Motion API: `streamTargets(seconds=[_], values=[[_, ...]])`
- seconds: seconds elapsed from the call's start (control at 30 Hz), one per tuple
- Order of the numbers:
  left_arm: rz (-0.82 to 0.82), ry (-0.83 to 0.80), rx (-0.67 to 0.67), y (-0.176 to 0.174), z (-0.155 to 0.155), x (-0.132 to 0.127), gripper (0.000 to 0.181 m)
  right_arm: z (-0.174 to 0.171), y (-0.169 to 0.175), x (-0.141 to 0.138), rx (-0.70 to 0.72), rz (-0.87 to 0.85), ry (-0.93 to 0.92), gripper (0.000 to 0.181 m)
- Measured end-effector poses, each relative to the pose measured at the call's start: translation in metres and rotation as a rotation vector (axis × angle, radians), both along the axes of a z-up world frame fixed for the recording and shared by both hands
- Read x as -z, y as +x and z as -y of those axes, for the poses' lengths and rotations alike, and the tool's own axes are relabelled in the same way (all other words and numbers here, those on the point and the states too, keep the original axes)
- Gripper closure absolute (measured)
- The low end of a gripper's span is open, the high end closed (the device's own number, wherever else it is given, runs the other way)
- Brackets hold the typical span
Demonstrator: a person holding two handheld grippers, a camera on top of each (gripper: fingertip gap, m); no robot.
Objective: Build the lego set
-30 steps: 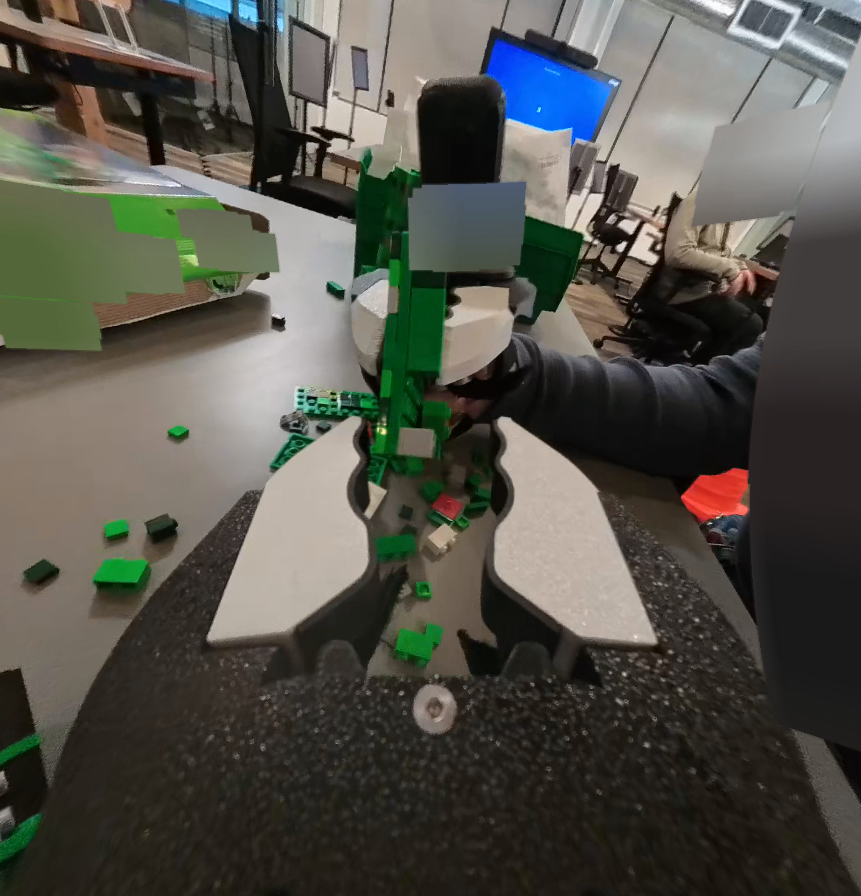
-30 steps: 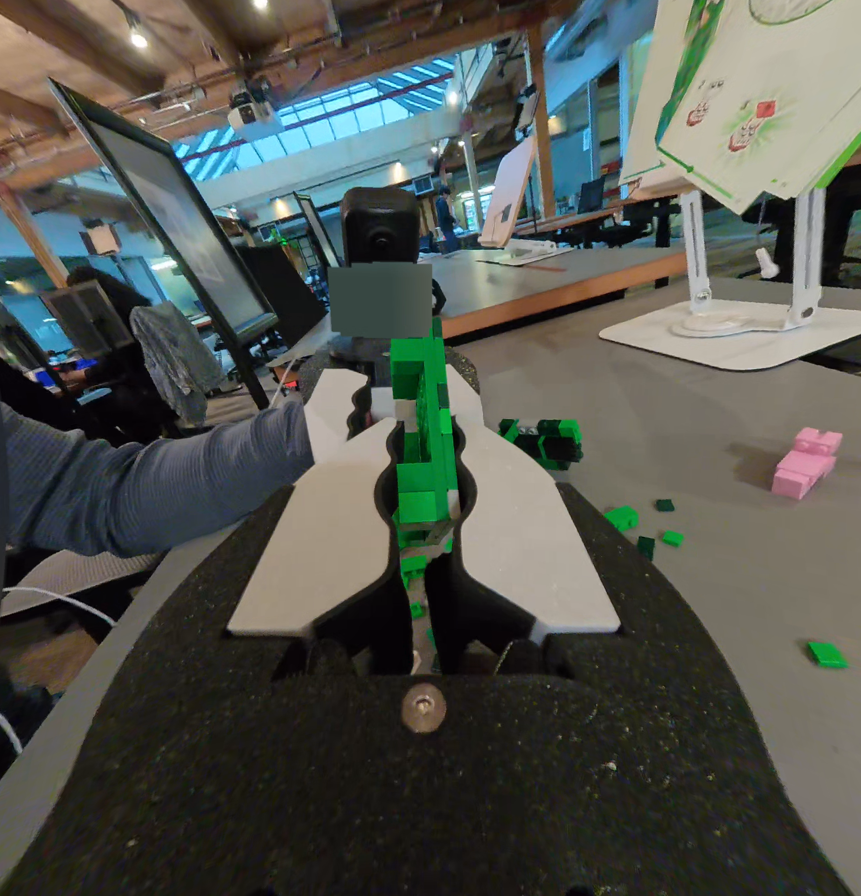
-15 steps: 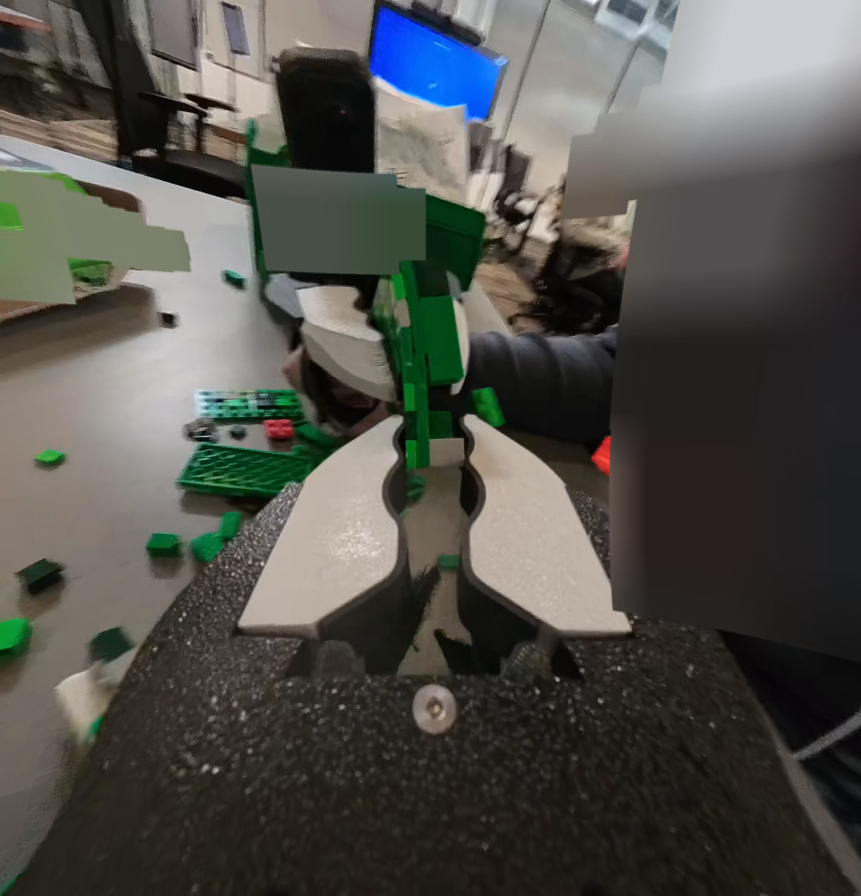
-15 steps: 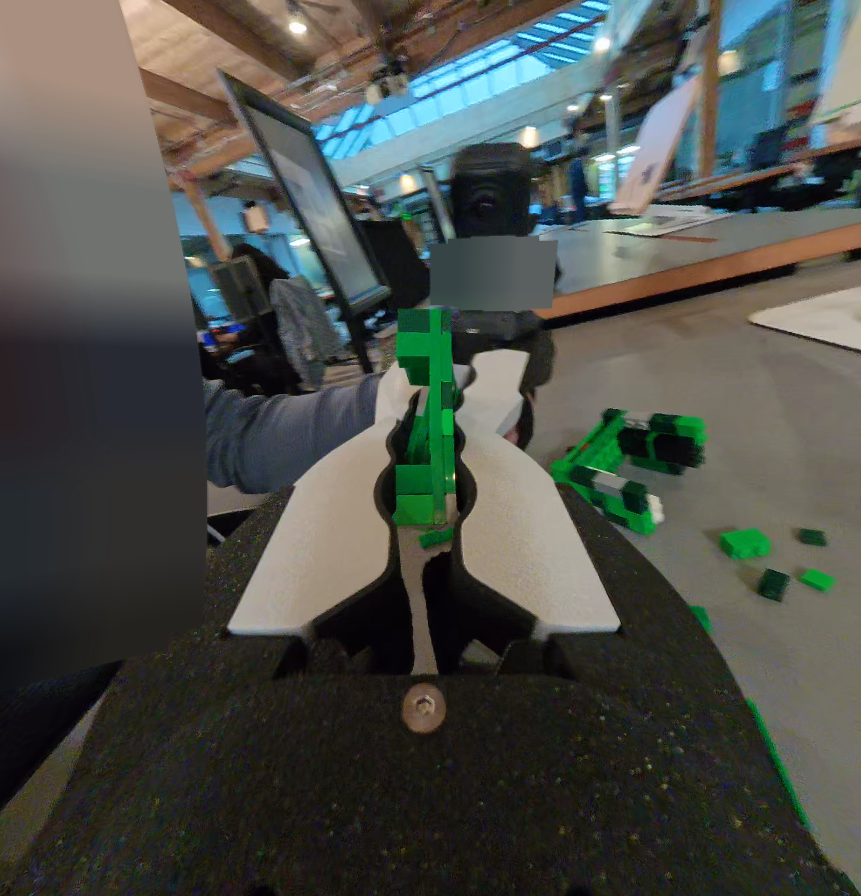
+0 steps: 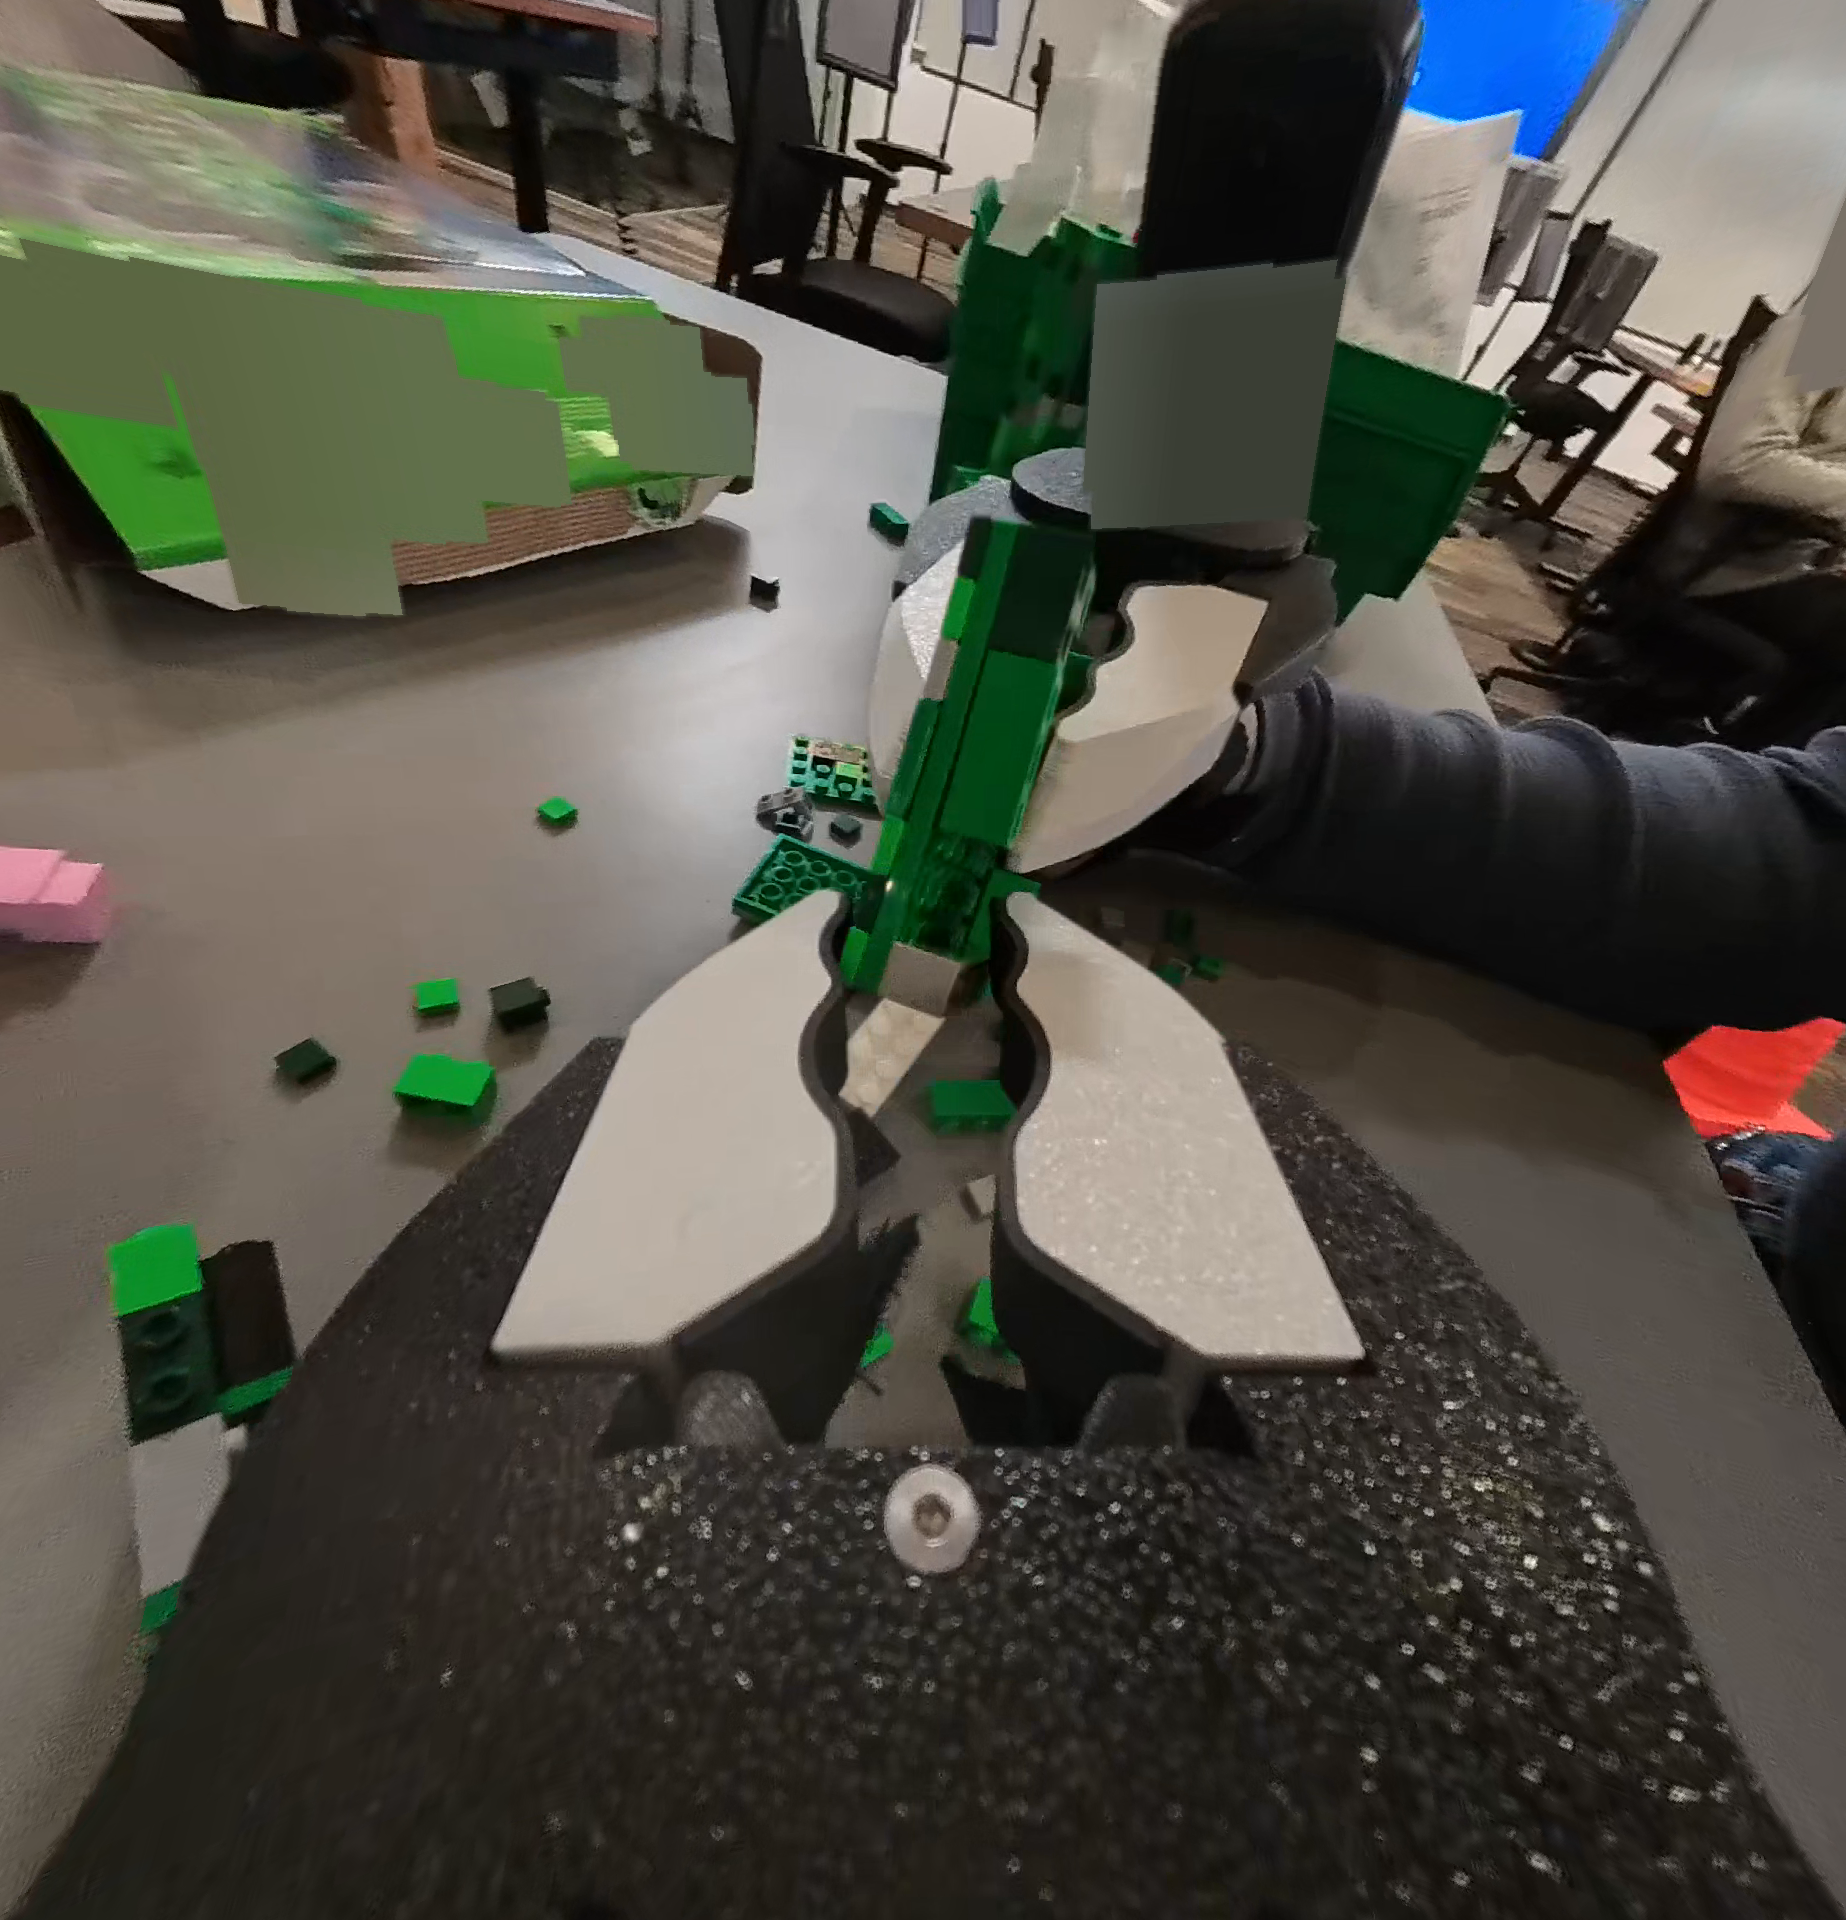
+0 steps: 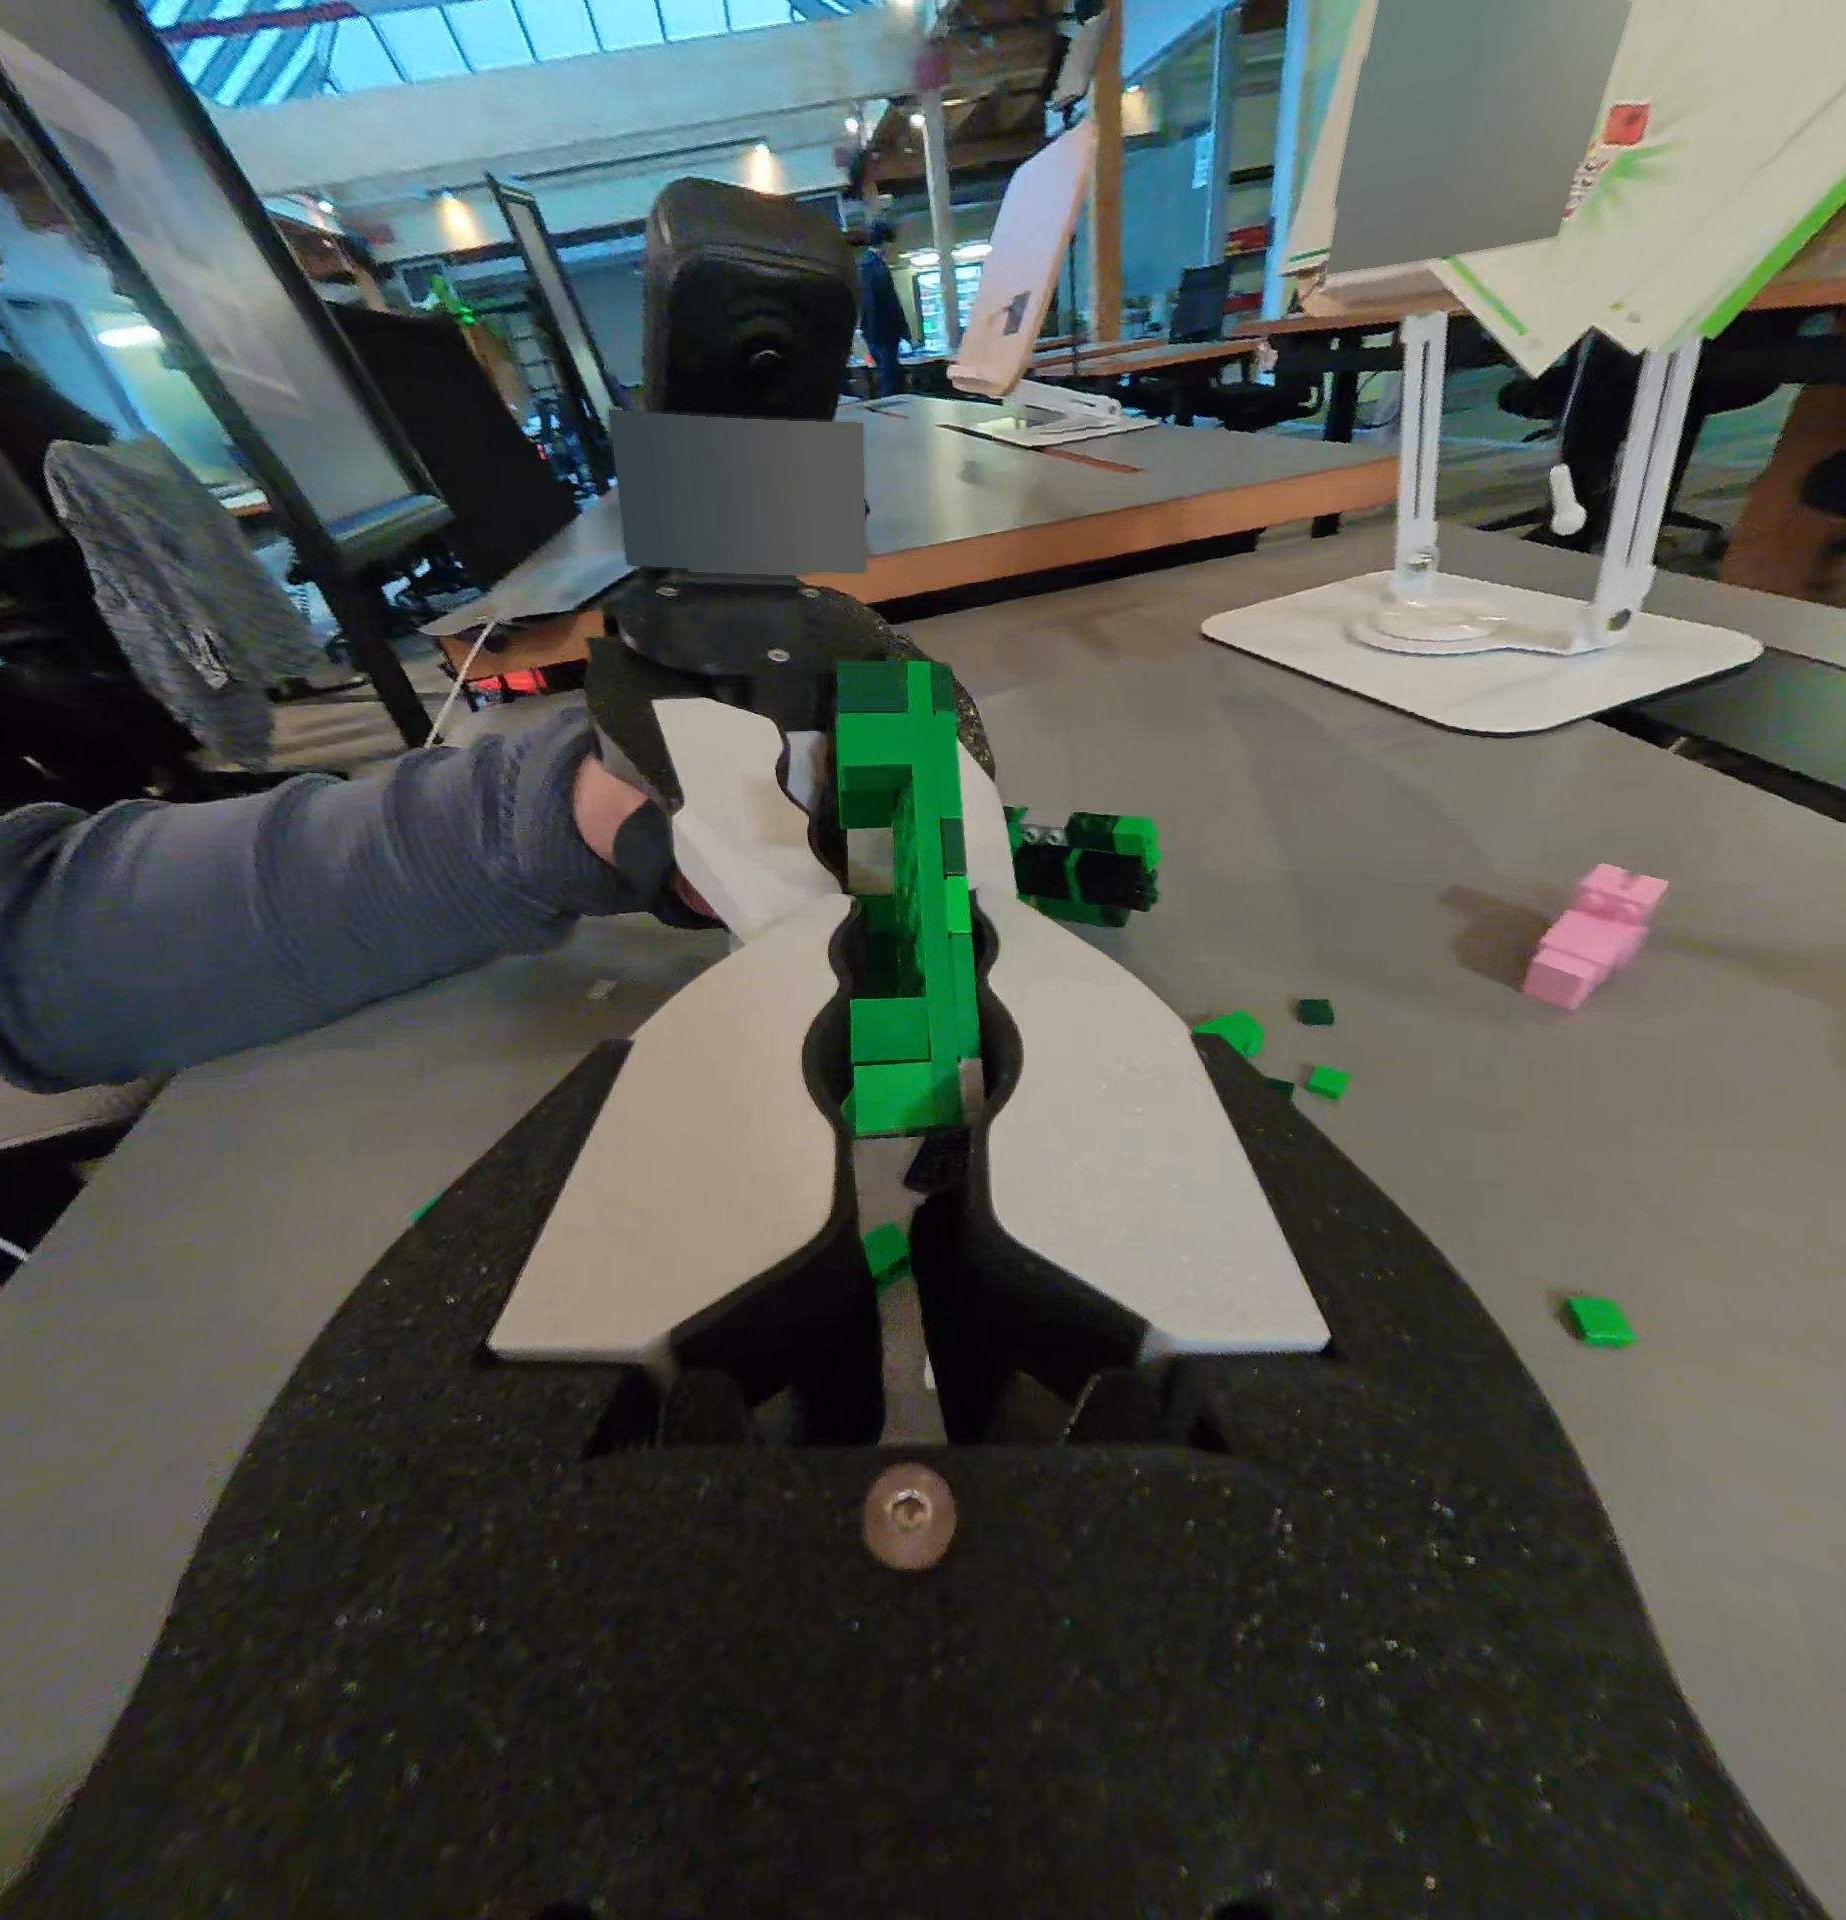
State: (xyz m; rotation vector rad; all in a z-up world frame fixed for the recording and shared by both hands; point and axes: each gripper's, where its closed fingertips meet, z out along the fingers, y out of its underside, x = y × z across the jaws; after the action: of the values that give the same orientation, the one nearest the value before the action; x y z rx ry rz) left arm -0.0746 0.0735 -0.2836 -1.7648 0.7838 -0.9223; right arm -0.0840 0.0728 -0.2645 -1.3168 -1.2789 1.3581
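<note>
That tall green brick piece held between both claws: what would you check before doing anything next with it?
1. Right gripper shut on the green brick assembly: ok.
2. Left gripper closed on its lower end: cannot tell, gaps show beside it.
3. Assembly in one piece: ok.
4. White plate under the left fingers, attached or loose: cannot tell.
5. Table below free of bricks: not ok, small green pieces lie scattered.
</note>
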Motion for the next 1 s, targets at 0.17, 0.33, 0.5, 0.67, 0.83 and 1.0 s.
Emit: streamTargets(seconds=[0.17,0.33,0.5,0.67,0.83,1.0], values=[[0.049,-0.001,-0.007,-0.005,0.000,-0.007,0.160,0.000,0.001,0.000,-0.010,-0.006,-0.026,0.164],[0.045,-0.024,0.018,-0.002,0.003,-0.005,0.161,0.004,0.001,0.002,-0.045,0.009,-0.041,0.164],[0.045,-0.036,0.012,-0.002,0.002,-0.004,0.158,0.005,0.000,0.002,-0.052,0.006,-0.038,0.165],[0.041,-0.036,-0.071,-0.013,-0.007,-0.004,0.145,-0.001,0.000,0.002,-0.004,0.011,-0.022,0.165],[0.010,-0.085,-0.185,-0.023,-0.018,0.002,0.137,-0.025,0.003,0.004,0.175,0.025,-0.034,0.165],[0.056,-0.127,-0.246,-0.027,-0.025,0.005,0.163,-0.034,0.002,0.001,0.281,0.006,0.010,0.165]])
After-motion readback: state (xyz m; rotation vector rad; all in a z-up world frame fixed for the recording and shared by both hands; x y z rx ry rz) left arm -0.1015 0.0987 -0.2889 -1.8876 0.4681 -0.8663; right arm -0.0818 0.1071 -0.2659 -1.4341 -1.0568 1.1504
